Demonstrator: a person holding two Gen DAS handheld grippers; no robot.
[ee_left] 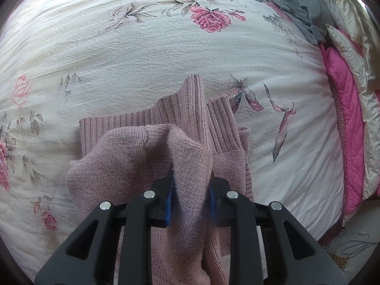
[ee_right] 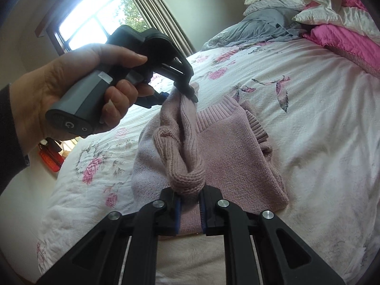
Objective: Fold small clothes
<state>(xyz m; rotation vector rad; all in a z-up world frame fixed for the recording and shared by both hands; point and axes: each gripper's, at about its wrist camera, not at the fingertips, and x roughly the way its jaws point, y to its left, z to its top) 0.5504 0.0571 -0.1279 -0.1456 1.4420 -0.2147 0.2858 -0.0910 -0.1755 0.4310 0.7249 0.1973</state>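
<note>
Both grippers pinch the same pink knitted sweater [ee_right: 228, 147], which lies partly folded on the flowered bed cover [ee_right: 320, 130]. Left gripper [ee_left: 191, 199] bites a raised fold that hides its fingertips; right gripper [ee_right: 189, 199] clamps a bunched roll near the camera. A hand [ee_right: 71, 90] holds the left tool. Sweater's near edge is cut off behind the fingers.

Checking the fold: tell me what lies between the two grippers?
In the right wrist view, a lifted roll of the pink sweater spans from right gripper to left gripper.
</note>
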